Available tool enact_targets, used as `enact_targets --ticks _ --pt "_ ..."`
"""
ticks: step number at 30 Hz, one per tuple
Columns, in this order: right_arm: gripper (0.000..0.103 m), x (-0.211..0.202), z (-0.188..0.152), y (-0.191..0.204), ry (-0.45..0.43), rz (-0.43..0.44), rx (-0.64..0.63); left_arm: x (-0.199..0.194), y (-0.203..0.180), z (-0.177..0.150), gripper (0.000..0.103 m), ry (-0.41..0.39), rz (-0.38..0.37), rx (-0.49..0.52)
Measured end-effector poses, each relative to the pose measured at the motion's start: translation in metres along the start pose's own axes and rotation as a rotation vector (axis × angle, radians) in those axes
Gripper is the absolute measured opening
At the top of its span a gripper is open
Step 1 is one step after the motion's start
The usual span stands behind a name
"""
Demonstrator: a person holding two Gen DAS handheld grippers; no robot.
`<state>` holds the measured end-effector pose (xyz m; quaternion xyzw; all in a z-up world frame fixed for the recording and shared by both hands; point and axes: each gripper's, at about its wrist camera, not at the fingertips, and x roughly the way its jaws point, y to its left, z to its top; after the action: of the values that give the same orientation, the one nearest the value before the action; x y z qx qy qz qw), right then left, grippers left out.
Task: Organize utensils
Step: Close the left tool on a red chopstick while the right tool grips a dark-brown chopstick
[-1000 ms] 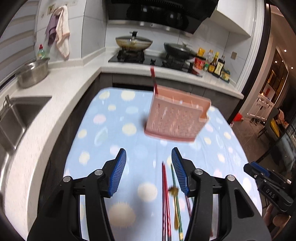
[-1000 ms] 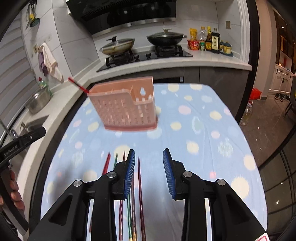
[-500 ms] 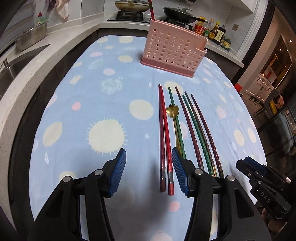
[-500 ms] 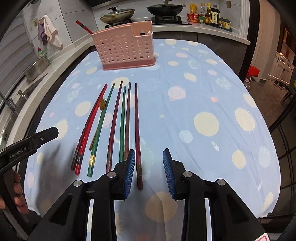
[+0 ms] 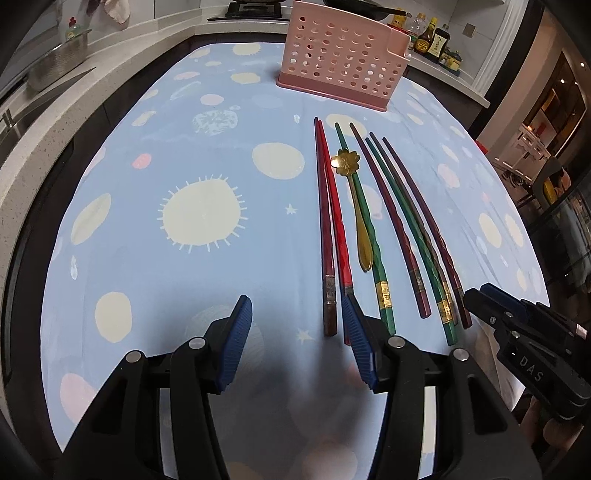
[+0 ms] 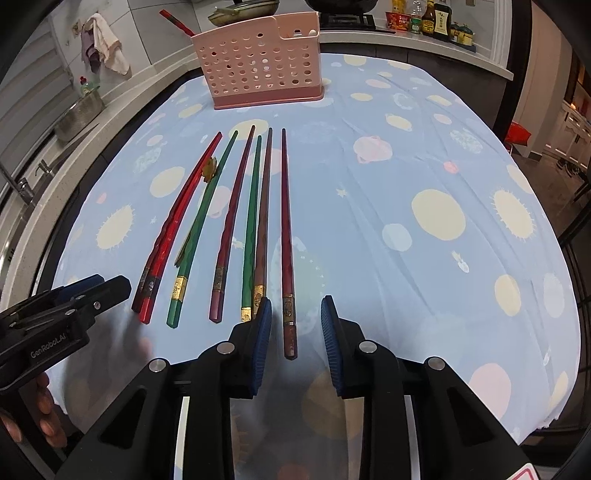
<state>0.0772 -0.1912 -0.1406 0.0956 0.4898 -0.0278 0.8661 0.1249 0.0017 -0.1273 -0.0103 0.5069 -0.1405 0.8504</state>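
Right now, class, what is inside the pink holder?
One red chopstick sticks out of the pink holder's far left corner, leaning left. Something pale shows in the small right compartment. The holed walls hide everything lower down.

Two bits of lettering can be read, both moulded or printed in pale letters on the black bodies of the hand-held tools. The right gripper (image 5: 476, 295), seen to the right of the left tool's blue fingers (image 5: 356, 347), carries the letters "DAS" on its side, partly cut off. The left gripper (image 6: 110, 286), off to the left of the right tool's fingers (image 6: 262, 343), reads "GenRobot.AI" along its flank. The gold bands (image 6: 179, 288) near the thick ends of the chopsticks, just ahead of those fingers, bear marks too small to make out. Labels on the bottles (image 6: 439, 20) far beyond the fingertips cannot be read either.
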Motion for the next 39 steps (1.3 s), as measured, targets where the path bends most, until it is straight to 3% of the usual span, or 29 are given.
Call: enact_targets --ticks 13,23,31,33,36,39 --pt "0.008 0.013 -0.001 0.0 0.027 0.001 -0.011 0.011 -0.005 -0.001 0.048 0.021 -0.008 0.018" --pt "0.008 0.013 -0.002 -0.001 0.022 0.004 -0.008 0.015 -0.006 0.002 0.037 -0.006 0.037 0.035" --pt "0.008 0.014 -0.002 -0.001 0.02 0.004 -0.006 0.018 -0.014 0.001 0.036 -0.025 0.075 0.069" --pt "0.008 0.014 -0.002 -0.001 0.021 0.005 -0.006 0.018 -0.014 0.0 0.031 -0.031 0.073 0.075" --pt "0.008 0.013 -0.002 -0.002 0.022 0.008 -0.003 0.016 -0.014 -0.001 0.008 -0.024 0.034 0.078" --pt "0.008 0.011 -0.002 -0.002 0.02 0.011 -0.001 0.014 -0.012 -0.002 0.007 -0.018 -0.002 0.059"
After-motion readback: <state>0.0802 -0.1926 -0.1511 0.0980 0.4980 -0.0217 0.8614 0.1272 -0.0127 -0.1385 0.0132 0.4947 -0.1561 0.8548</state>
